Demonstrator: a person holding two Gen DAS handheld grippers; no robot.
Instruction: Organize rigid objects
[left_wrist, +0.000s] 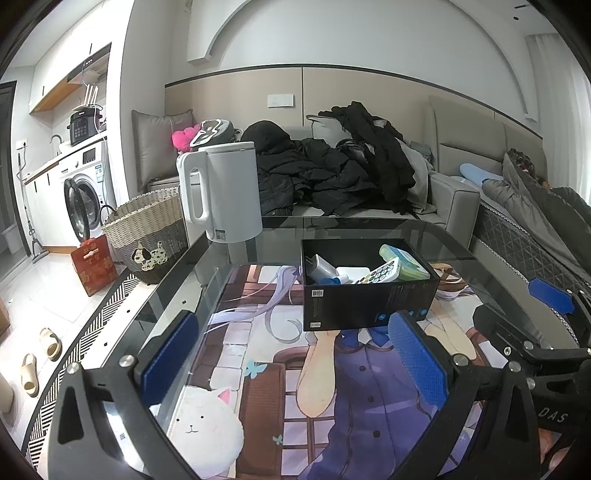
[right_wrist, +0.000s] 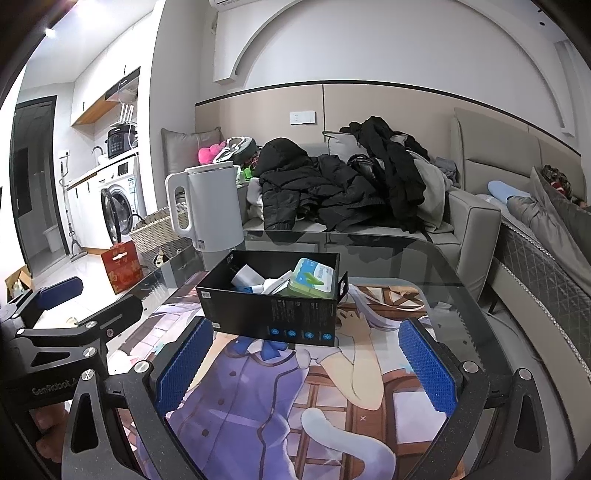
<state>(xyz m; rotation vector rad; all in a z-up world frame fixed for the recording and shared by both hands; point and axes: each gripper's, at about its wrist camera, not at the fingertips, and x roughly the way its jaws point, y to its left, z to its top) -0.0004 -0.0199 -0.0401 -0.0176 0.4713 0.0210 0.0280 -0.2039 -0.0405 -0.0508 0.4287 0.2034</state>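
left hand-held gripper (left_wrist: 295, 365): spread wide, holding nothing
right hand-held gripper (right_wrist: 304, 363): spread wide, holding nothing
black box (left_wrist: 369, 301): on the worktop (left_wrist: 258, 251) mat, before both grippers
inside box: calculator (left_wrist: 380, 271), green case (right_wrist: 314, 282), white adapter (left_wrist: 320, 267)
kettle (left_wrist: 221, 190): behind the box

Table: dark glass top (left_wrist: 436, 236), rounded corners.
Mat: printed anime mat (left_wrist: 266, 354) lies flat across the near half.
Box: black open box (left_wrist: 369, 302) sits on the mat's far edge.
Kettle: white kettle (left_wrist: 225, 192) stands far left on bare glass.
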